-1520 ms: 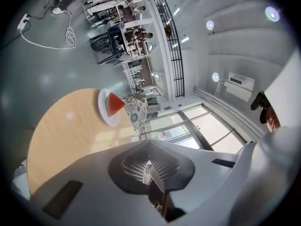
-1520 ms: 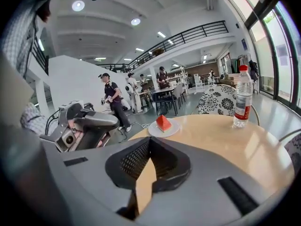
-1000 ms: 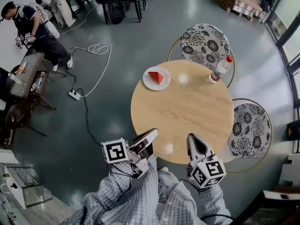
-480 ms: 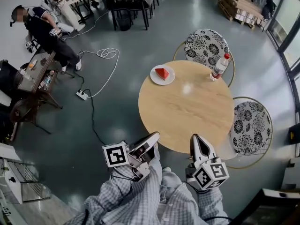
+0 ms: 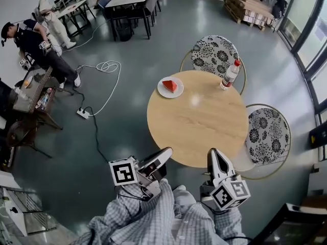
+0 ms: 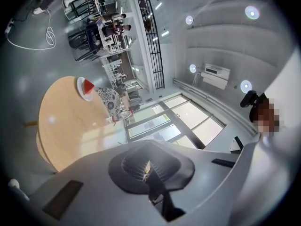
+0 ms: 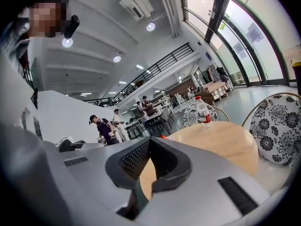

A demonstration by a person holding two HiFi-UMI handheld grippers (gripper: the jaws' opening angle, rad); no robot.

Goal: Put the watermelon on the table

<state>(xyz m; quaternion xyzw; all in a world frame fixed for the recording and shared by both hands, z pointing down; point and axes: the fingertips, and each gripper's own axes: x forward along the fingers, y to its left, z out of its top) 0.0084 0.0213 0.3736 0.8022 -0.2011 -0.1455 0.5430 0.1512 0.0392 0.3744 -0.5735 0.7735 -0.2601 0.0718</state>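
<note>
A red watermelon slice (image 5: 170,84) lies on a white plate (image 5: 162,90) at the far left edge of the round wooden table (image 5: 196,121). In the left gripper view the watermelon slice (image 6: 88,84) shows far off on the table (image 6: 66,126). My left gripper (image 5: 168,151) hangs off the table's near edge, shut and empty, its jaws (image 6: 148,166) meeting. My right gripper (image 5: 213,152) hovers just over the near rim, pointing across the table. Its jaws (image 7: 150,142) also look shut with nothing in them. Both are far from the plate.
A plastic bottle with a red cap (image 5: 229,74) stands at the table's far right. Two chairs with flower-patterned seats (image 5: 213,52) (image 5: 266,137) stand behind and to the right. A cable and power strip (image 5: 82,113) lie on the floor to the left, near people (image 5: 36,40).
Both grippers have risen slightly and stay shut and empty near the table's near edge. The head view has shifted a little; the plate, watermelon and bottle rest where they were.
</note>
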